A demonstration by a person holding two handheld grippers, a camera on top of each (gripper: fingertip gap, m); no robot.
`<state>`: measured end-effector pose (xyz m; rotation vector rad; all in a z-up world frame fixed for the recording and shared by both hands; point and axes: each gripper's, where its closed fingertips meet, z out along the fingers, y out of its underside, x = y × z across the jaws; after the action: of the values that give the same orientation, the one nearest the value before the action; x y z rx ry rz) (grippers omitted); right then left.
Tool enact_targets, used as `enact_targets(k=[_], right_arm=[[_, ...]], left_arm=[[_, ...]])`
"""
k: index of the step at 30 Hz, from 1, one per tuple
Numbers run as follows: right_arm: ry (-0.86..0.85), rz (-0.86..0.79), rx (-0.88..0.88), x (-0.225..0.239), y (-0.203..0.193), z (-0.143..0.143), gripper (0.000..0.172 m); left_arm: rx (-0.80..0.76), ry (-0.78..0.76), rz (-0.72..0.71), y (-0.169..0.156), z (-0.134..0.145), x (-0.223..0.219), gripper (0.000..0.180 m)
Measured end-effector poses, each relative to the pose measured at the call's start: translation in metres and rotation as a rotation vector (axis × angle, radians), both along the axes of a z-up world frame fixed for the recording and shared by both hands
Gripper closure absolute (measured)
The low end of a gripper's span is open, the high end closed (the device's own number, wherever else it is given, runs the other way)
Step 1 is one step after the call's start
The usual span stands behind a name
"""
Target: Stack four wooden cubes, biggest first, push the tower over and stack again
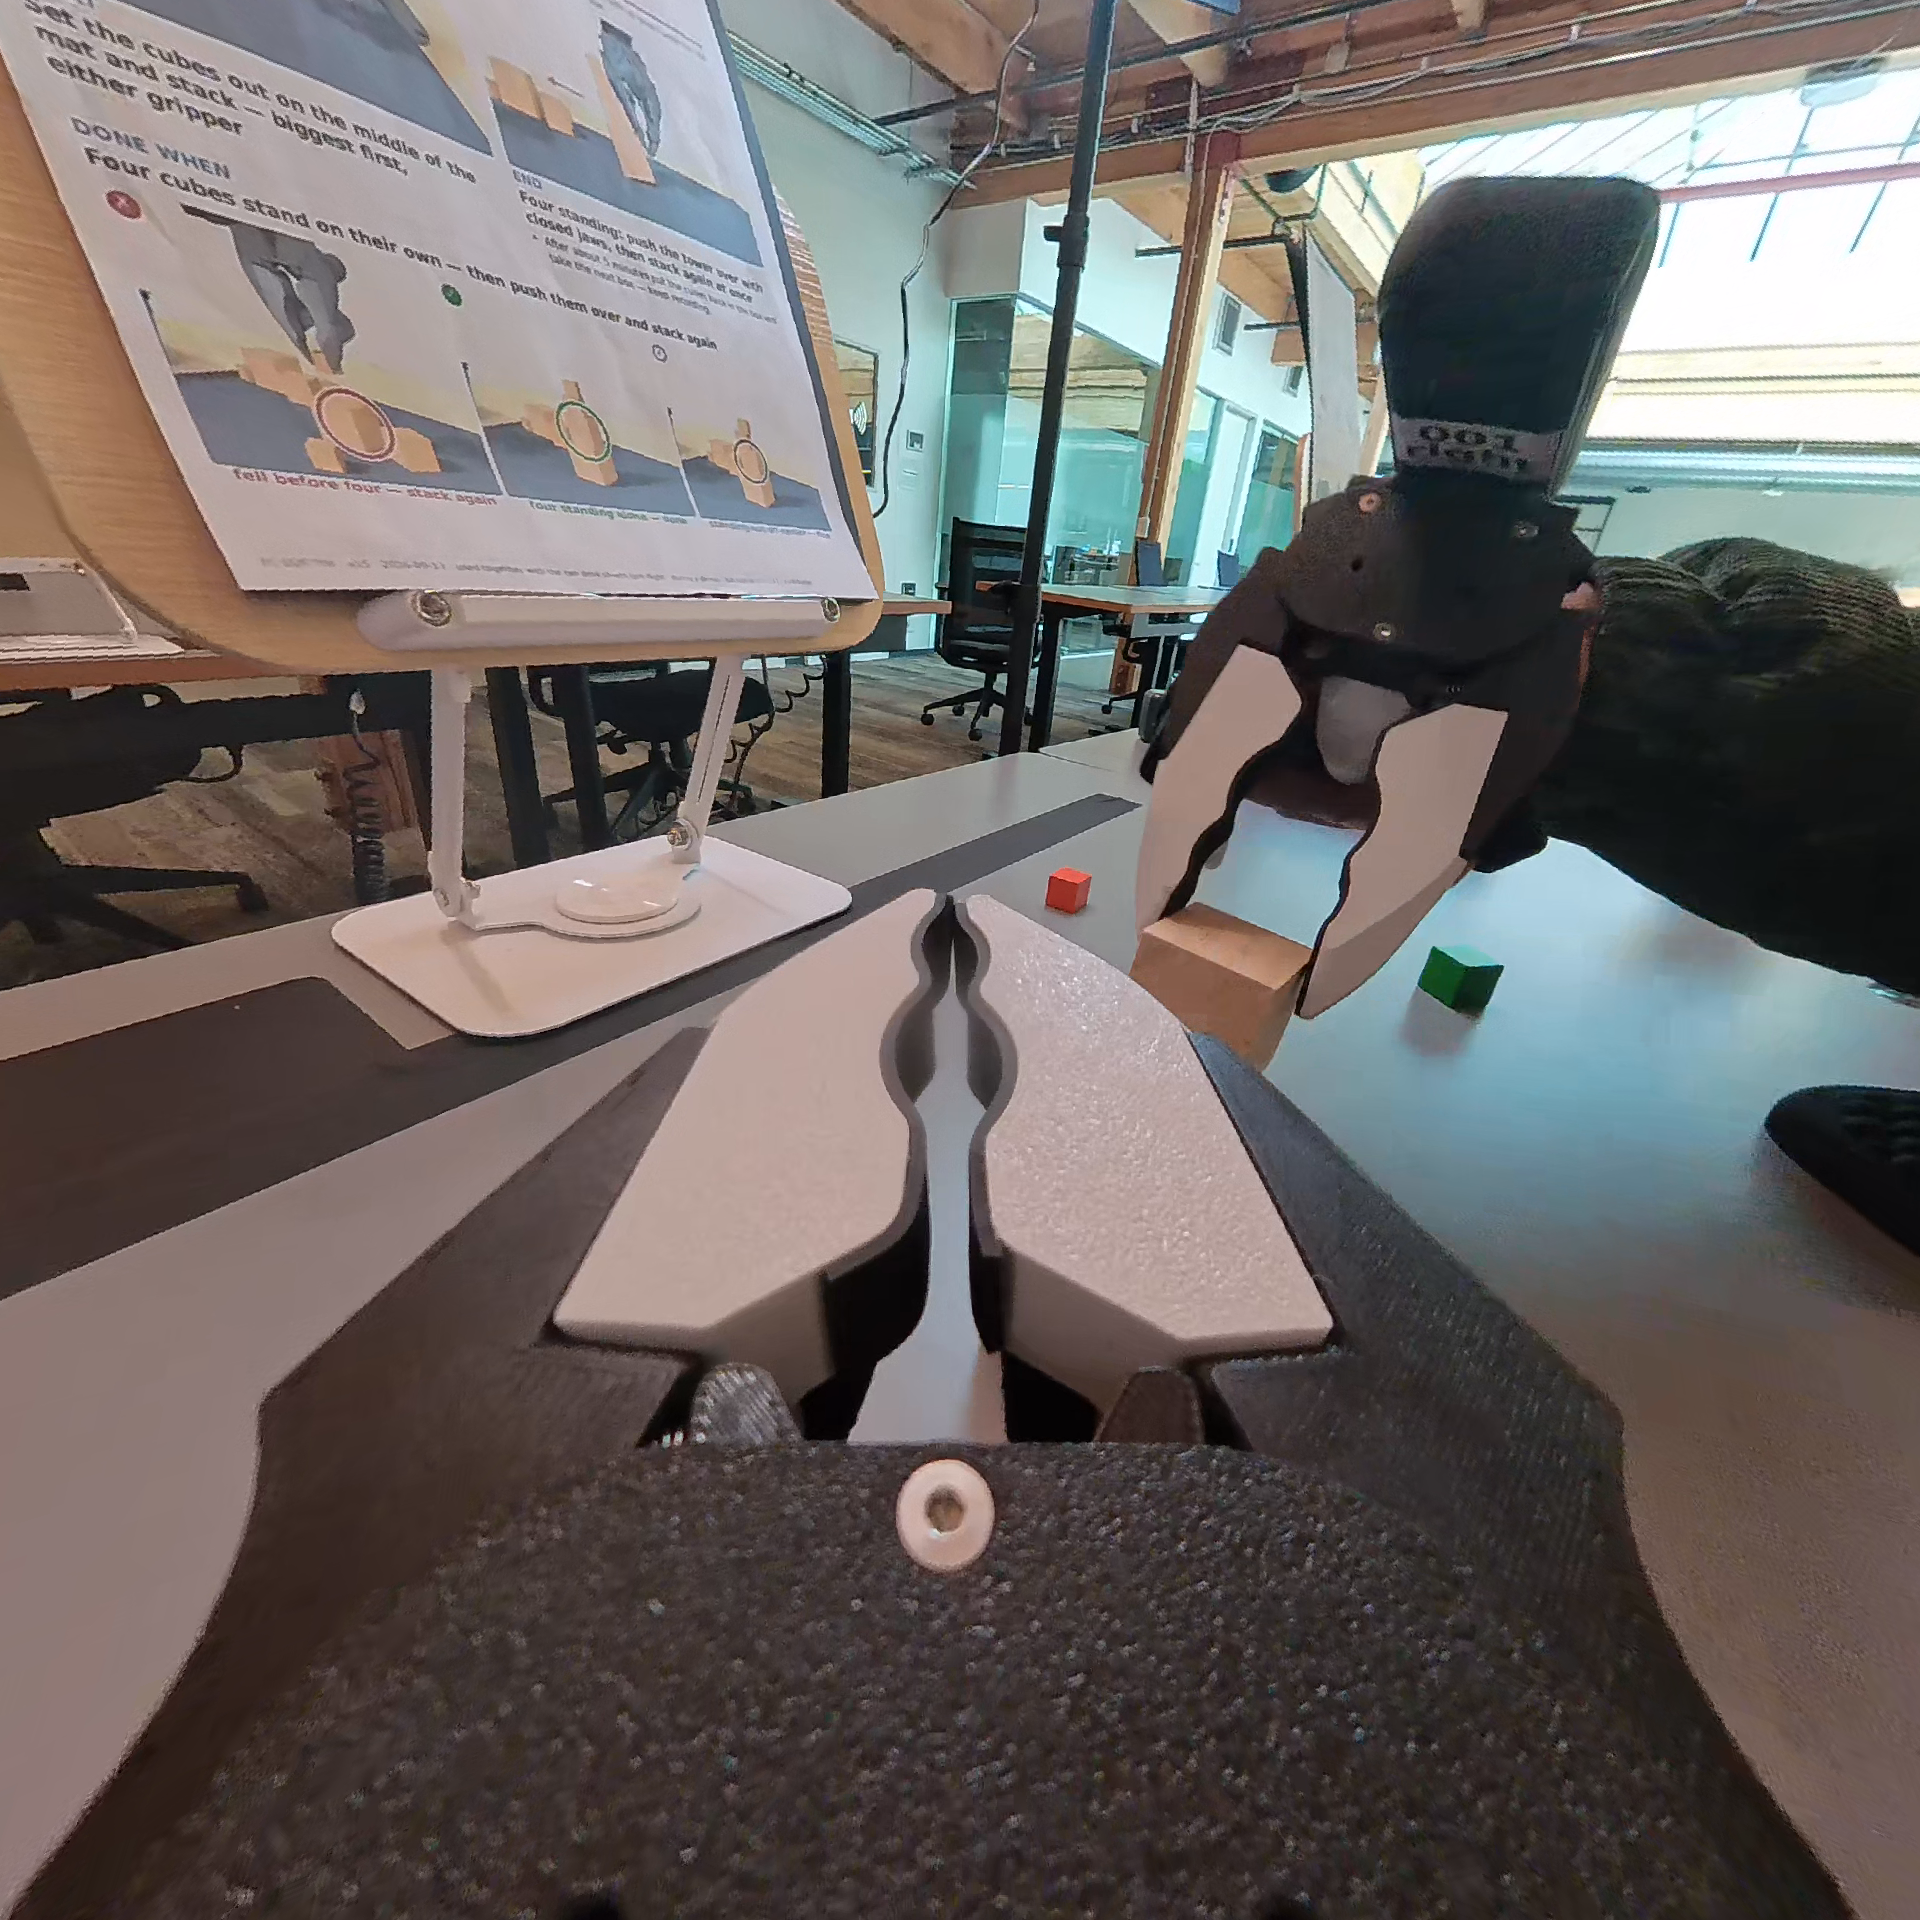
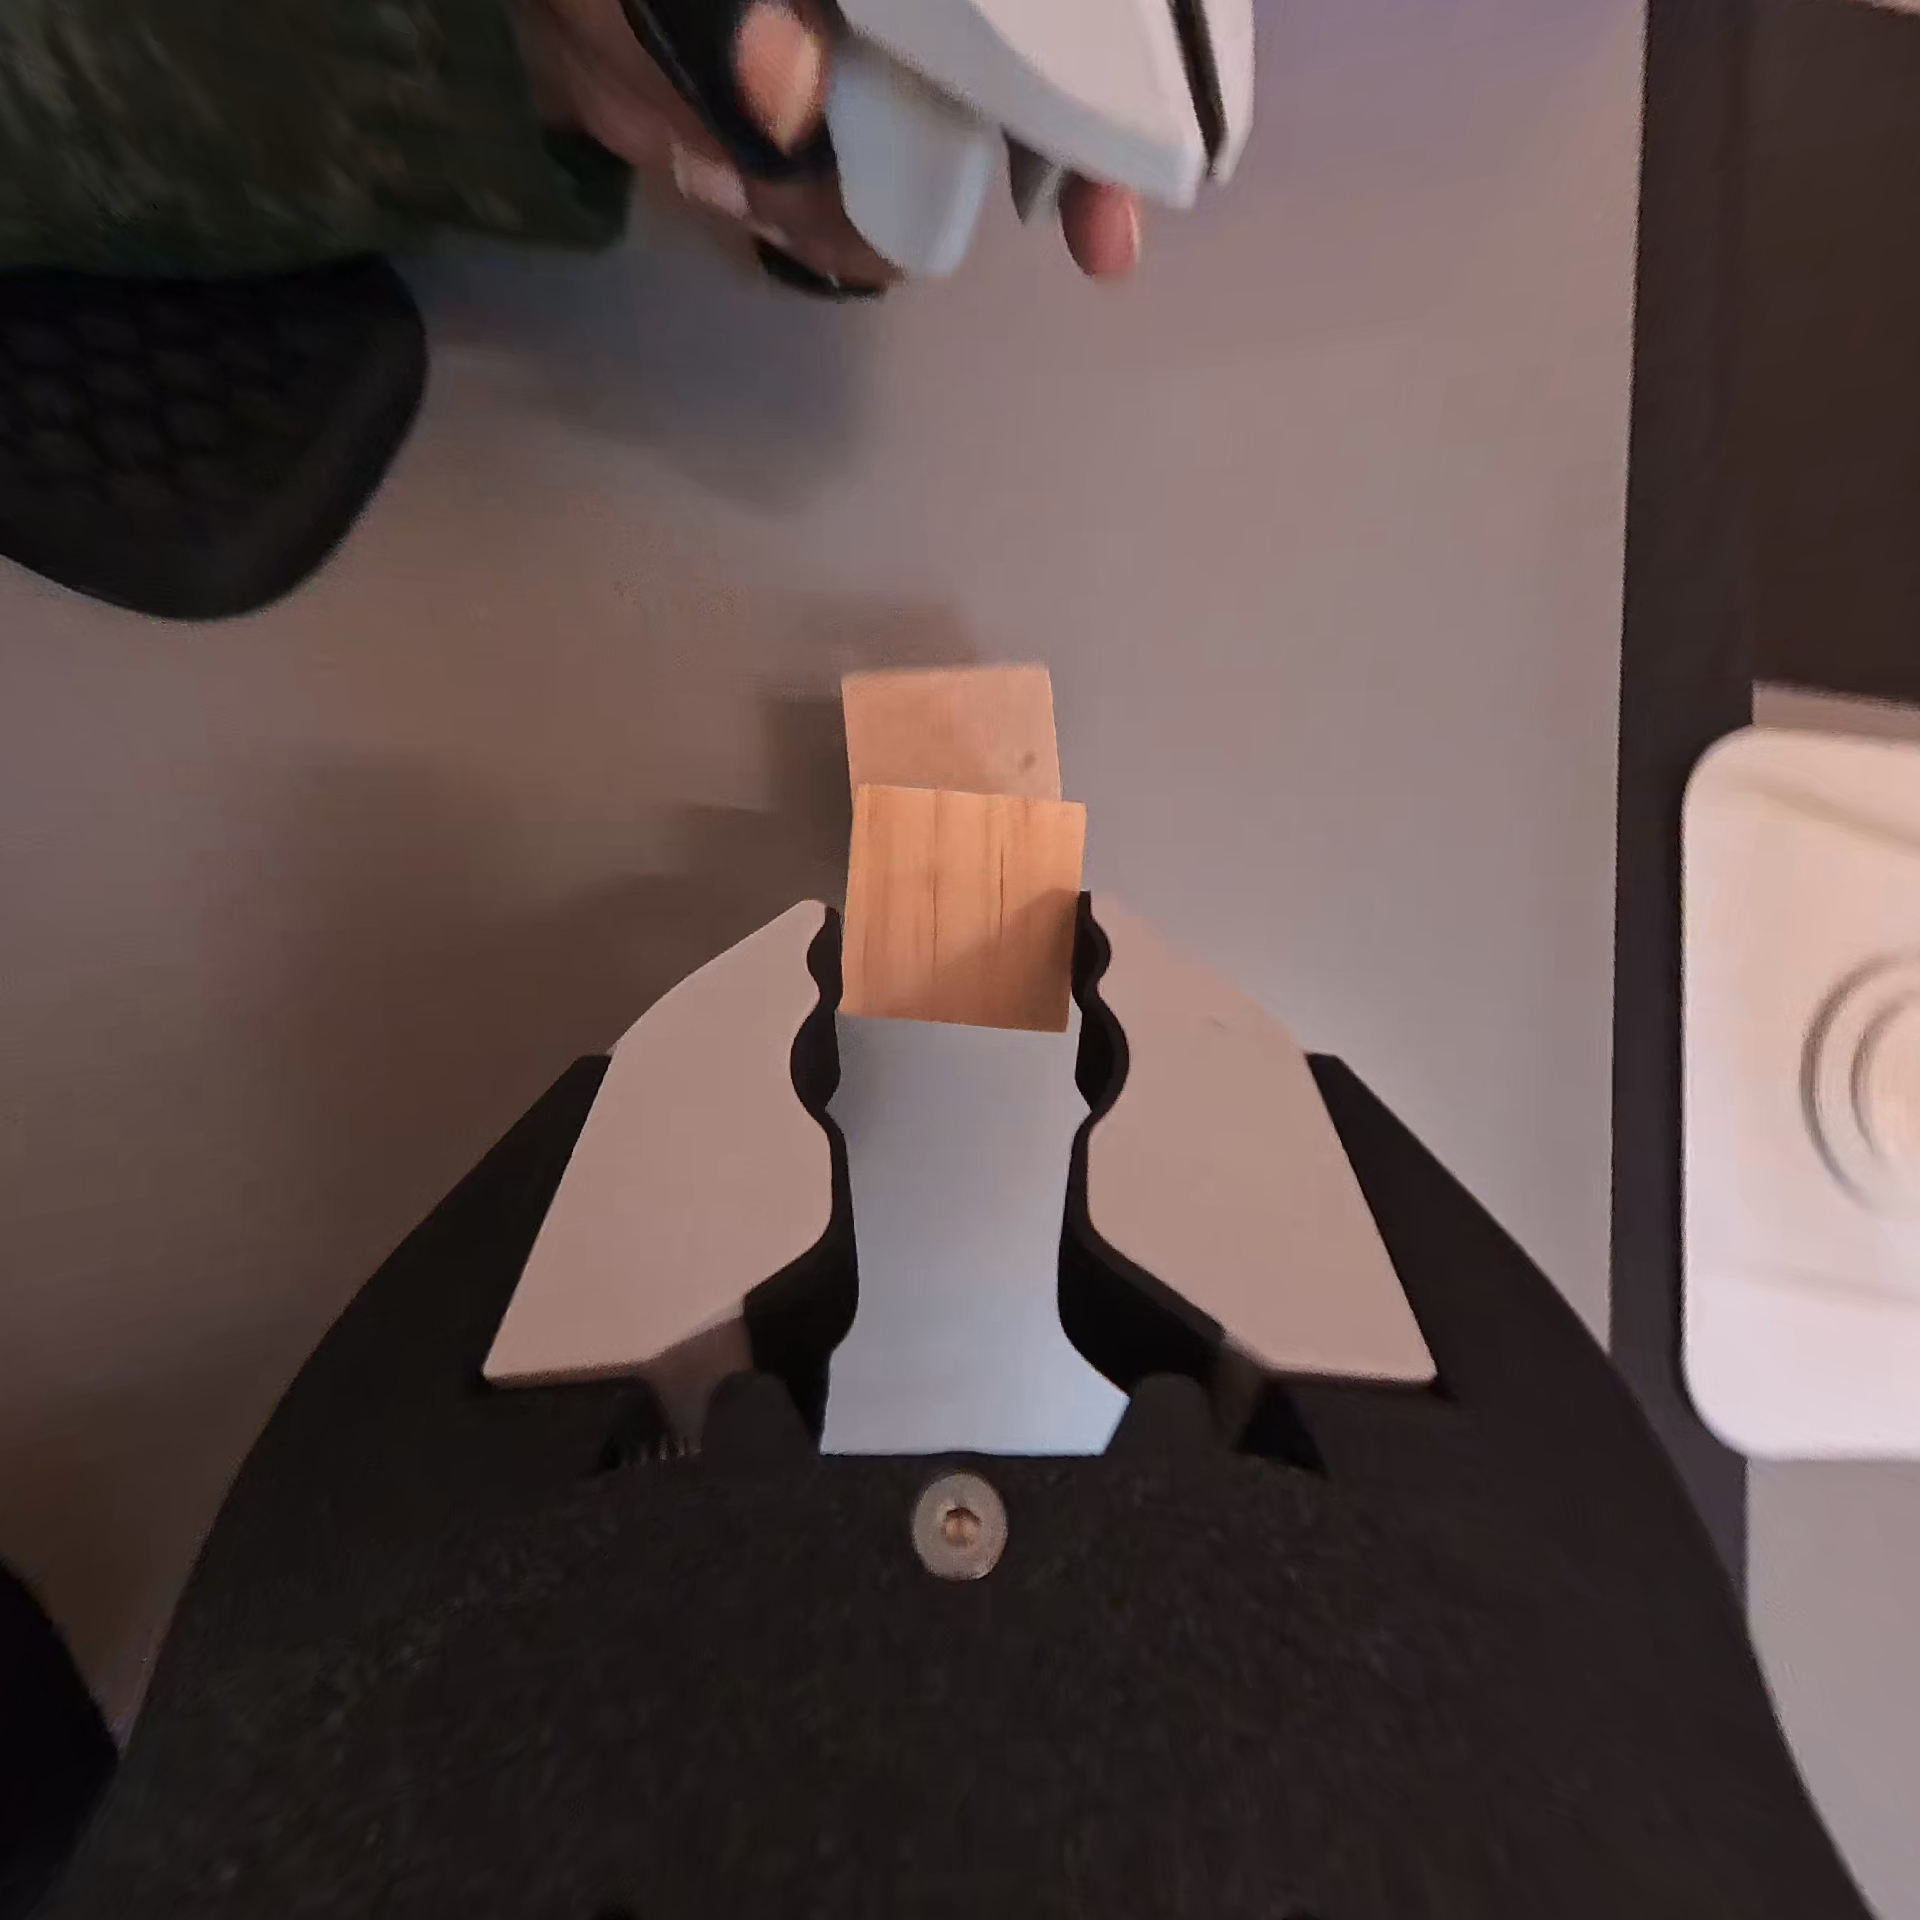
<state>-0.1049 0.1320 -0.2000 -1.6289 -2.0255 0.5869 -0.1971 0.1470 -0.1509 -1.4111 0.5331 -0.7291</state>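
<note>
Your left gripper (image 1: 951,914) was fully closed, tips touching, nothing between them. It hovered low over the table (image 1: 1558,1195), aimed at the edge of the dark mat (image 1: 208,1122) and the white stand (image 1: 592,935) that carried a printed sheet (image 1: 436,291).

Your right gripper (image 2: 956,914) was partly open, pointing down over a wooden block (image 2: 961,904) on the table. Both fingertips (image 2: 826,935) straddled the block, one on each side face. From the right wrist view the black pads sat right at the block's edges; I couldn't tell for sure that they were pressing on it (frame was a bit blurred). From the left wrist view the same block (image 1: 1216,971) rested flat on the table with the right gripper (image 1: 1247,925) coming down on it from above, your gloved right hand (image 1: 1745,769) behind it.

A red cube (image 1: 1068,890) sat farther back near the mat strip, well apart from the block. A green cube (image 1: 1460,977) sat just beyond the right gripper's outer finger, not touching it. A black textured object (image 1: 1860,1153) lay at the table's right edge.

Your left hand (image 2: 790,156) and the left gripper's white fingers (image 2: 1039,94) showed at the top of the right wrist view, apart from the block.
</note>
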Motion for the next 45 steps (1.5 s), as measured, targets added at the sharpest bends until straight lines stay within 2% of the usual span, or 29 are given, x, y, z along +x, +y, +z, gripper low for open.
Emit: enact_targets(k=[8,25,45], right_arm=[[-0.004,0.11,-0.069,-0.036,-0.007,-0.01,0.129],[-0.088,0.188,-0.051,-0.036,-0.008,-0.019,0.129],[-0.086,0.17,-0.044,-0.037,-0.007,-0.019,0.129]], left_arm=[[0.021,-0.008,0.0,0.0,0.002,-0.003,0.18],[0.02,0.008,-0.011,0.0,0.0,0.0,0.18],[0.015,0.014,-0.011,0.0,0.0,0.001,0.18]])
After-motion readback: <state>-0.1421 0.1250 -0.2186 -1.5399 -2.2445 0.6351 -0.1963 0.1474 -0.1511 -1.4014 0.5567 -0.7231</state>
